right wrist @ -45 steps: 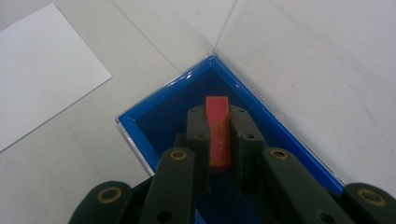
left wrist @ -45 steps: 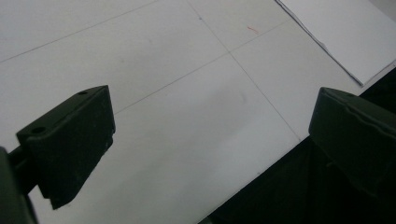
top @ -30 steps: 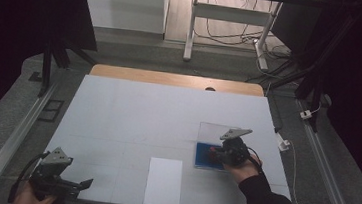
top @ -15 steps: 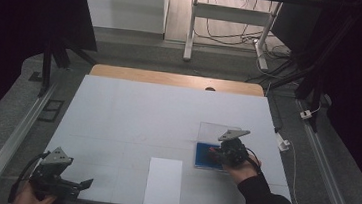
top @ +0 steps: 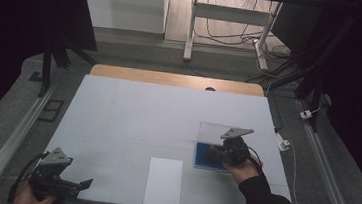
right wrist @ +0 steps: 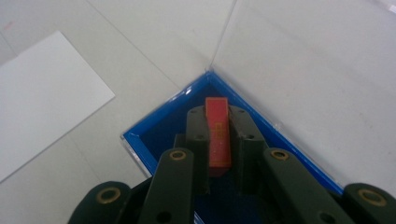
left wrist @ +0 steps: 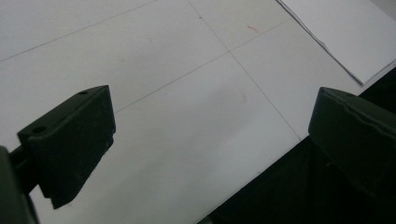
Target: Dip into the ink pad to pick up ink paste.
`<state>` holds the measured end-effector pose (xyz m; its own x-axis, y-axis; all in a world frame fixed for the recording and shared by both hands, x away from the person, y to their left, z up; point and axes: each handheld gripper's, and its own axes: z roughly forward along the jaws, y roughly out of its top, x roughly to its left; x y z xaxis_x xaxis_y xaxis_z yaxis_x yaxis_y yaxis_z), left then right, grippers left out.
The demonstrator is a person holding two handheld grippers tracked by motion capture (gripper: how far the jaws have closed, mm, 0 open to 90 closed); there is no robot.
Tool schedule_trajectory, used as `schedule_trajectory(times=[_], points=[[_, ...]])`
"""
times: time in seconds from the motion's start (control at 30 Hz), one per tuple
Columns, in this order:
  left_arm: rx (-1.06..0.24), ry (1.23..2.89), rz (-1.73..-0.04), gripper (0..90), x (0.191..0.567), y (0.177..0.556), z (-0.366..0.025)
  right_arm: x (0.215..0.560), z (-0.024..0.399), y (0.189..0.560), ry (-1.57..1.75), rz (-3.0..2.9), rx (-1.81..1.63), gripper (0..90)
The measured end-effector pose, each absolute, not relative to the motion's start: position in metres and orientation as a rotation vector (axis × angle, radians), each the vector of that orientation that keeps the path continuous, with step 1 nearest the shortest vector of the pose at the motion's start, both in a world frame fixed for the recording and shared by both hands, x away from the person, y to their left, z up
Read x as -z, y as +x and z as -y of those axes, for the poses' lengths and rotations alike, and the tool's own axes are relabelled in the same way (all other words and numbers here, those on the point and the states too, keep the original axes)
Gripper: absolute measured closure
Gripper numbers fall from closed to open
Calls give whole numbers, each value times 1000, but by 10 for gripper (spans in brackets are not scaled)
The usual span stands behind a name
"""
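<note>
Red, flat and narrow, a small block [right wrist: 218, 133] sits pinched in the right gripper [right wrist: 218, 126] over the blue tray [top: 203, 159] near the worktop's [top: 133, 112] right edge. Left gripper [top: 83, 183] gapes wide at the near-left corner beside the white sheet [top: 164, 181]; the middle lies bare.

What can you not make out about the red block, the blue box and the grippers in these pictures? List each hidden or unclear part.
- Red block: its lower end, right gripper view, hidden between the right gripper's jaws.
- Blue box: near side, same view, covered by that gripper's linkage; in the high view, the box's contents are too small.
- Left gripper: body cut off by the bottom edge, left gripper view.
</note>
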<state>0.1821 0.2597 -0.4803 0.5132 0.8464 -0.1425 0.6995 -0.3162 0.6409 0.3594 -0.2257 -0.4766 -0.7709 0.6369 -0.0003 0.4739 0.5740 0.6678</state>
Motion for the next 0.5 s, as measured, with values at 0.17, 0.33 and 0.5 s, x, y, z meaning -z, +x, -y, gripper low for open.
schedule_trajectory(times=[0.17, 0.33, 0.5], points=[[-291, 2101, -1252, 12, 480, 182, -260, 471, 227, 357, 908, -2558, -993, 801], [-293, 2100, -1252, 12, 480, 182, -260, 467, 232, 357, 933, -2534, -1012, 802], [-293, 2101, -1251, 12, 480, 182, -260, 464, 240, 358, 953, -2503, -1025, 801]])
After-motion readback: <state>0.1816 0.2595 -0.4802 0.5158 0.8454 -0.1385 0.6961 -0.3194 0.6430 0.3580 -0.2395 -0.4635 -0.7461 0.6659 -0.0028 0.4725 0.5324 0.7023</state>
